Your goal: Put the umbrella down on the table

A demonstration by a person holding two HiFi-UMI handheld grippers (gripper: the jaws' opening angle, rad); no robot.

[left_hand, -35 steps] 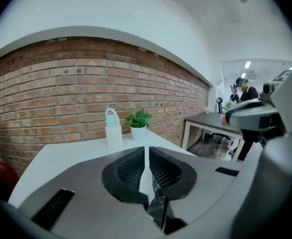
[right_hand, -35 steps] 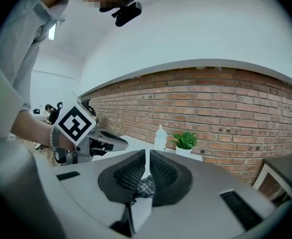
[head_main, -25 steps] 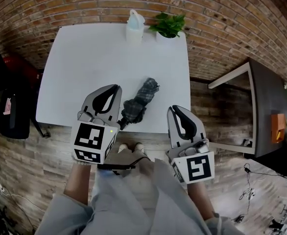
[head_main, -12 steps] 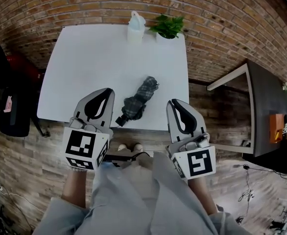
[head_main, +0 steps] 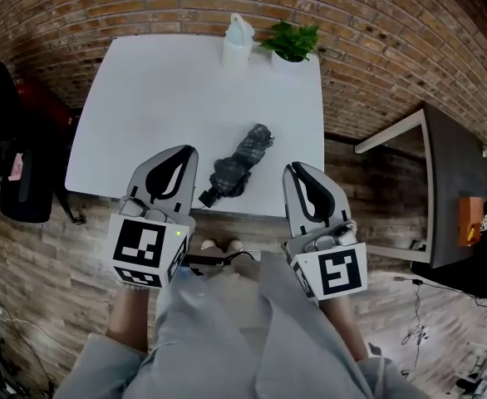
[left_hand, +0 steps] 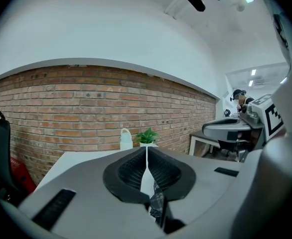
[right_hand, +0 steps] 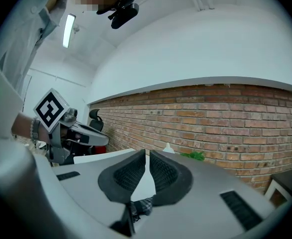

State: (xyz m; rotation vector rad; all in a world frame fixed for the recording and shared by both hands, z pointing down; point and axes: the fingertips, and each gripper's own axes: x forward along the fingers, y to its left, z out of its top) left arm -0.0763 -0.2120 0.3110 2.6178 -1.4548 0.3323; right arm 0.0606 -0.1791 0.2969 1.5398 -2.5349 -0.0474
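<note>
Between the two tongs and just ahead of their tips, the folded umbrella [head_main: 238, 170] lies flat on the white worktop [head_main: 144, 106]. It is close to the near edge, with its handle end toward the person and its canopy end angled away to the right. Nothing touches it, so the worktop alone carries it, and lying on its side it looks settled. The left tongs [head_main: 177, 160] hover near the handle end with their pads pressed together on nothing. The right tongs [head_main: 303, 185] are likewise closed and empty on the other side. The placing looks done, and both seem held clear so as not to nudge it. Far beyond the tips, a bottle [head_main: 237, 40] and a potted plant [head_main: 292, 41] stand at the back edge, well apart from the umbrella.
</note>
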